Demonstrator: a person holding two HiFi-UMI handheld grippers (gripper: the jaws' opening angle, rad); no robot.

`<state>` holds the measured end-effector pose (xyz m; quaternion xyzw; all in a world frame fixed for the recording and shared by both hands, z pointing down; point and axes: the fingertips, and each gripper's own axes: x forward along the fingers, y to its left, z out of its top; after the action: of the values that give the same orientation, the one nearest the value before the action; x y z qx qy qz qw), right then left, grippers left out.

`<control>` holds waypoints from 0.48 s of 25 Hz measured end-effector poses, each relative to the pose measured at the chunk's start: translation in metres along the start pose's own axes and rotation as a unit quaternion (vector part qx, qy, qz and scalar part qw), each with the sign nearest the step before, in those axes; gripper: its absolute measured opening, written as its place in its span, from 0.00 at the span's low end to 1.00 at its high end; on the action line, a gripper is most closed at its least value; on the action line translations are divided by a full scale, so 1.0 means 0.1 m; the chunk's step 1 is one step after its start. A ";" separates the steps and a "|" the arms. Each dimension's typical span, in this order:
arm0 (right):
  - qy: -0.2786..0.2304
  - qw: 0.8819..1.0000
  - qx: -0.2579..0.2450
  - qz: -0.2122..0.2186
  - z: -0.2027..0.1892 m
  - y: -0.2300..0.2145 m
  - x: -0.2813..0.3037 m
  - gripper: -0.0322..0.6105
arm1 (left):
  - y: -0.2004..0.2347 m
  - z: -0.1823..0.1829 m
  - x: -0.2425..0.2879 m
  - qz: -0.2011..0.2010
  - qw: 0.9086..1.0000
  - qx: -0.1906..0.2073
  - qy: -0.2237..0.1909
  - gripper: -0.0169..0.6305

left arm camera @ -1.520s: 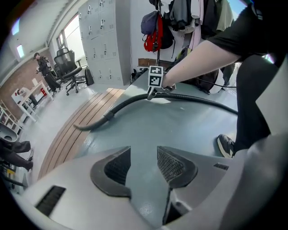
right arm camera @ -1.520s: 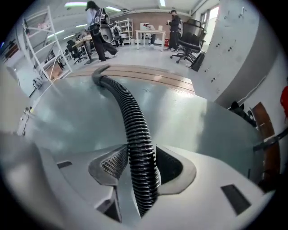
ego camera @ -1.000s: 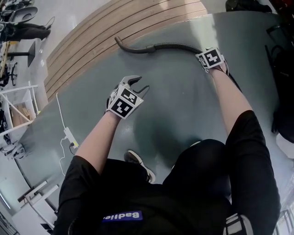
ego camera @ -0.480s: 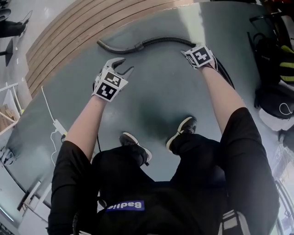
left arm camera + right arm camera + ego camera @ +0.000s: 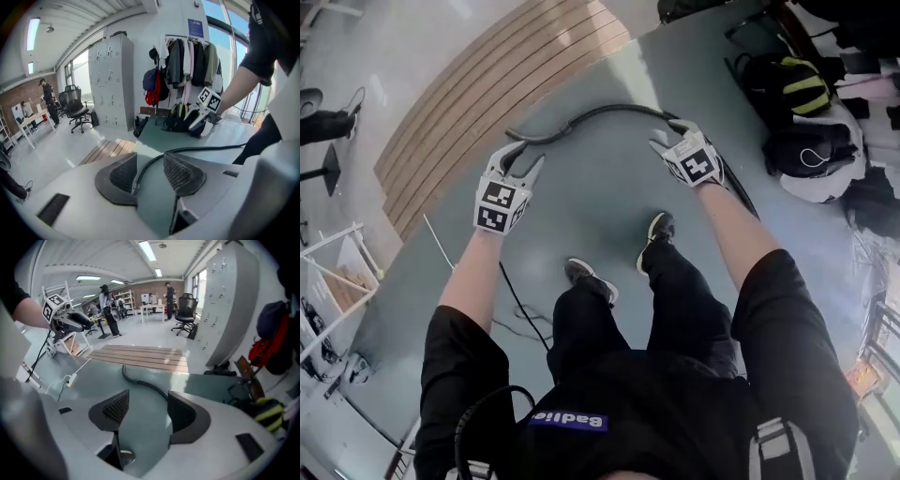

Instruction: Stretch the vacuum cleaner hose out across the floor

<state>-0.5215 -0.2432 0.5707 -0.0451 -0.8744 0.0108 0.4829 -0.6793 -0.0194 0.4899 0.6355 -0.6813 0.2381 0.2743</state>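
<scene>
Grey floor lies open around the curved hose. The left tongs and right tongs, apart and empty, are higher than before.

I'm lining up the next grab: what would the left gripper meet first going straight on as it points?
Likely the vacuum cleaner hose on the floor, seen between the left gripper's open fingers; depth is unclear.

The black hose is laid in a shallow arc on the grey-green floor, one bent end lying near the wooden strip.
</scene>
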 end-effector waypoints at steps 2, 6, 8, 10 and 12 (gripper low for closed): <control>-0.002 0.998 0.052 -0.025 -0.28 -0.02 -0.89 0.44 | -0.40 0.47 -0.44 -0.020 1.000 0.002 -0.022 0.31; -0.030 0.977 0.186 -0.097 -0.89 0.09 -2.73 0.44 | -1.32 1.32 -1.24 -0.086 0.994 0.029 -0.063 0.31; -0.054 0.955 0.258 -0.138 -1.20 0.44 -3.57 0.44 | -1.76 1.64 -1.59 -0.128 0.986 0.056 -0.086 0.31; -0.081 0.930 0.311 -0.177 -1.40 1.01 -4.30 0.44 | -2.13 1.87 -1.98 -0.161 0.978 0.076 -0.109 0.31; -0.104 0.911 0.345 -0.201 -1.53 1.71 -4.86 0.44 | -2.46 2.05 -2.42 -0.187 0.969 0.086 -0.134 0.31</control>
<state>-0.1229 -0.1203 0.2312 0.3029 -0.8520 0.2192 0.3664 -0.4383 0.0011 0.1692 0.7991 -0.5576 0.1528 0.1648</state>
